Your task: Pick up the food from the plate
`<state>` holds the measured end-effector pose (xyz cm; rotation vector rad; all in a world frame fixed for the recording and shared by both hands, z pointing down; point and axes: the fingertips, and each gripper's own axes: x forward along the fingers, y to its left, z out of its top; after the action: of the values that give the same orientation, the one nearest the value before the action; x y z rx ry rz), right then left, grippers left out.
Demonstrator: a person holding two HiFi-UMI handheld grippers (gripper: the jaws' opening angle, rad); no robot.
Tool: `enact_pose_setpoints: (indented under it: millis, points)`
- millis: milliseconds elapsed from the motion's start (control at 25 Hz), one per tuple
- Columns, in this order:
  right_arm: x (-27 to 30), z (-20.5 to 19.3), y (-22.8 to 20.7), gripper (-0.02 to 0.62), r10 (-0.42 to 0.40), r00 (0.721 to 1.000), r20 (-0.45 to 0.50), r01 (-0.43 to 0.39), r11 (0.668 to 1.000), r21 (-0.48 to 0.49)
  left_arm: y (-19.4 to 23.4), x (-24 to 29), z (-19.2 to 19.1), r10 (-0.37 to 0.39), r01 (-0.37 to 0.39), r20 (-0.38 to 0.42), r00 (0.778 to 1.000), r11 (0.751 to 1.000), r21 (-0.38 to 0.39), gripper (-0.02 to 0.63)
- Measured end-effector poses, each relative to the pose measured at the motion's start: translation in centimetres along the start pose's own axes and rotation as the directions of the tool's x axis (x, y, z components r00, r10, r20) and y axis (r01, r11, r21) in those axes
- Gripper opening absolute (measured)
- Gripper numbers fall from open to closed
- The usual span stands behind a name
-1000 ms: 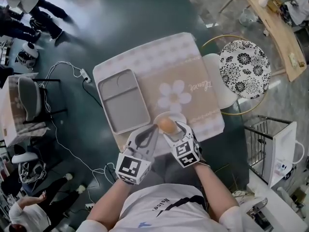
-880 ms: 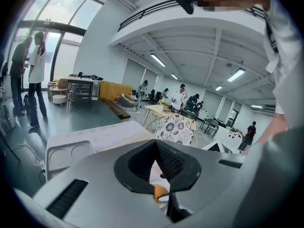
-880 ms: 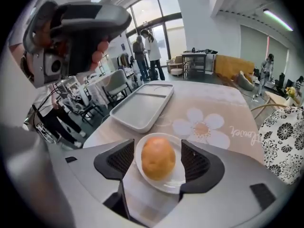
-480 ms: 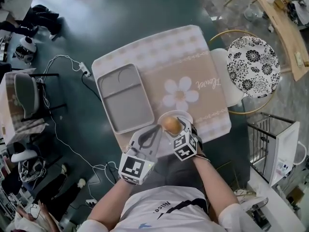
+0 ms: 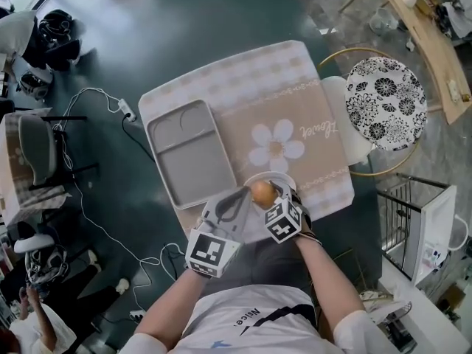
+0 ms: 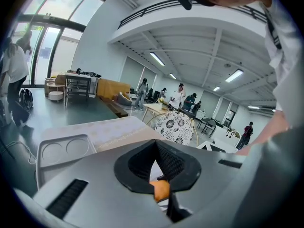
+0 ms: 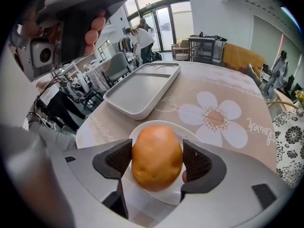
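Now right gripper (image 7: 156, 161) agape around potato (image 7: 156, 146), plate (image 7: 186, 133) at table (image 5: 251, 87) edge; left gripper (image 6: 155, 148) closed.

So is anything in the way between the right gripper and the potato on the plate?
No, nothing visible is in the way. The potato sits on the white plate, right between the open jaws of the right hand-held gripper. The left hand-held gripper is beside the potato with its jaws together, not blocking it.

Potato (image 7: 156, 156) orange-brown, plate (image 7: 137, 132) white, tray (image 7: 142, 91) grey, tablecloth (image 7: 194, 87) beige with a white flower (image 7: 213, 118).
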<state>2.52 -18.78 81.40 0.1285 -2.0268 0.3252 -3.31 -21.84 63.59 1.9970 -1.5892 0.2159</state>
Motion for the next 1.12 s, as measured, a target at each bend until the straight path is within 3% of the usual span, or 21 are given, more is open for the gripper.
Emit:
enact_pose_setpoints:
  millis: [160, 400, 600, 1120]
  points:
    - [-1.5, 0.6, -0.5, 0.304, -0.006, 0.999, 0.049, 0.003, 0.998, 0.059, -0.1, -0.7, 0.9, -0.003, 0.003, 0.018, 1.000, 1.000, 0.015, 0.006]
    - [-6.0, 3.2, -1.1, 0.304, -0.023, 0.978, 0.207, -0.029, 0.969, 0.243, -1.0, -2.9, 2.7, -0.015, 0.013, 0.038, 0.999, 0.999, 0.032, 0.006]
    - [-10.8, 6.6, -0.5, 0.304, -0.023, 0.935, 0.354, -0.101, 0.939, 0.328, -2.0, -4.7, 4.4, -0.021, 0.018, 0.062, 0.998, 0.998, 0.053, 0.006]
    - [-21.4, 12.9, 2.3, 0.304, -0.079, 0.812, 0.578, -0.161, 0.922, 0.352, -4.3, -9.4, 7.8, -0.047, 0.037, 0.099, 0.994, 0.993, 0.110, 0.005]
